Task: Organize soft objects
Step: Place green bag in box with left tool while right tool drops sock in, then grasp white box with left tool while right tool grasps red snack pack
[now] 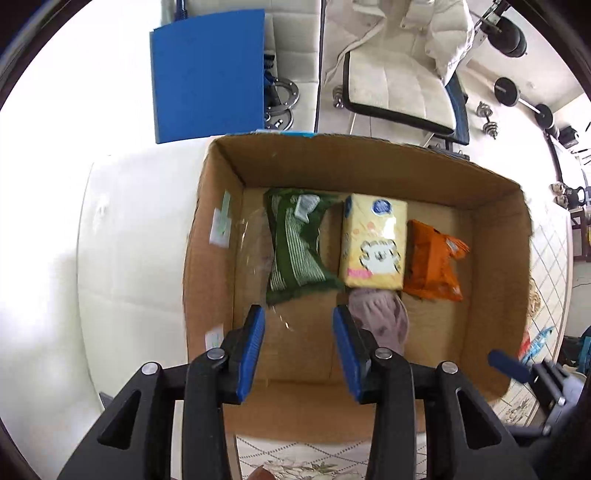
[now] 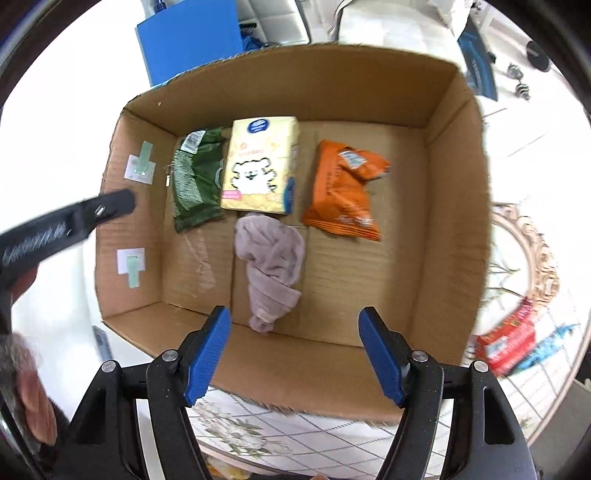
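Blue panel (image 1: 208,75) upright beyond the counter (image 1: 129,236). White padded chair (image 1: 399,92) behind, pale jacket (image 1: 436,33) draped over it. Dumbbells (image 1: 524,99) on floor at right. Floral tiled cloth (image 2: 295,439) on counter; red packet (image 2: 506,343) near its edge.

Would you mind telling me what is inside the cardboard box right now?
Inside the cardboard box: a green packet, a yellow tissue pack, an orange packet and a mauve cloth. Anything beneath them is hidden.

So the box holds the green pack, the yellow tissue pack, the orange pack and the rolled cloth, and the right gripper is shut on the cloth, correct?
Not quite. The right wrist view shows the right gripper open, holding nothing; the cloth lies loose on the box floor.
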Demonstrator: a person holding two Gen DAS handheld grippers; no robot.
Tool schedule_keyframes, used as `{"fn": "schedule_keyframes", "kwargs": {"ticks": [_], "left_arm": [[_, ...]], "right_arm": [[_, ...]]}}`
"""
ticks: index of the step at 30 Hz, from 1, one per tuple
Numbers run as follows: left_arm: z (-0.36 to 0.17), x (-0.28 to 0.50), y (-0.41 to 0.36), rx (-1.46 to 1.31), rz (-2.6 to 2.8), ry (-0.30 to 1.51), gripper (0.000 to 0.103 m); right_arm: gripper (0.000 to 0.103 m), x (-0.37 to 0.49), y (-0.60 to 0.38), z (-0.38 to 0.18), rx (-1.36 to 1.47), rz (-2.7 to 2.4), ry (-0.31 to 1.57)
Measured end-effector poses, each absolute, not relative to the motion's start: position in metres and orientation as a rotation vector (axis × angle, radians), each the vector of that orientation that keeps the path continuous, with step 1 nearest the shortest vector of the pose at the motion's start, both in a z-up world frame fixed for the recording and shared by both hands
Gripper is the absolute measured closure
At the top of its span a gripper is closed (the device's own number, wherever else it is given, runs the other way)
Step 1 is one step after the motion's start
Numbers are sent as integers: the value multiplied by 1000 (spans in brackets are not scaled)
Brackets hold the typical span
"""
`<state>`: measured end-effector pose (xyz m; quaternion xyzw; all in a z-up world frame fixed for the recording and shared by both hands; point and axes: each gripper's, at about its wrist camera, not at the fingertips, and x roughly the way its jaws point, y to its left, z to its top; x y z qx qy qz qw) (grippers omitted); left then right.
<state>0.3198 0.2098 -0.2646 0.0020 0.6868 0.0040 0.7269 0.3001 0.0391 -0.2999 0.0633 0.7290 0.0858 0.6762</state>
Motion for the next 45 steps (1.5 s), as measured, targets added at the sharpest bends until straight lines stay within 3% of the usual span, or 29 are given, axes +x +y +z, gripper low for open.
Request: {"fn": "schedule_keyframes", "kwargs": {"ticks": [1, 3, 4, 5, 6, 20, 30, 38, 45], "left_arm": [[-261, 312, 209, 7, 14, 1505, 67], [-252, 296, 208, -7, 17, 1490, 49], [-249, 290, 207, -6, 25, 1478, 25], [-244, 283, 208, -7, 33, 1460, 11], [-240, 277, 207, -10, 38, 1440, 10], [-193, 221, 172, -12, 51, 1339, 8], [-174, 255, 21, 359, -114, 1221, 8], [-246, 316, -123, 747, -281, 1272, 8], [-365, 351, -182, 1109, -392, 1419, 8]], "right_arm": [[21, 297, 37, -296, 133, 184, 1629], [19, 289, 33, -287, 112, 171, 1608], [16, 286, 29, -283, 103, 163, 1596], [13, 280, 32, -280, 93, 160, 1584], [8, 275, 29, -275, 87, 161, 1569], [8, 232, -10, -223, 134, 193, 1466], [8, 212, -157, -231, 450, 42, 1488], [8, 186, -308, -309, 751, -245, 1555], [8, 180, -366, -382, 910, -347, 1640]]}}
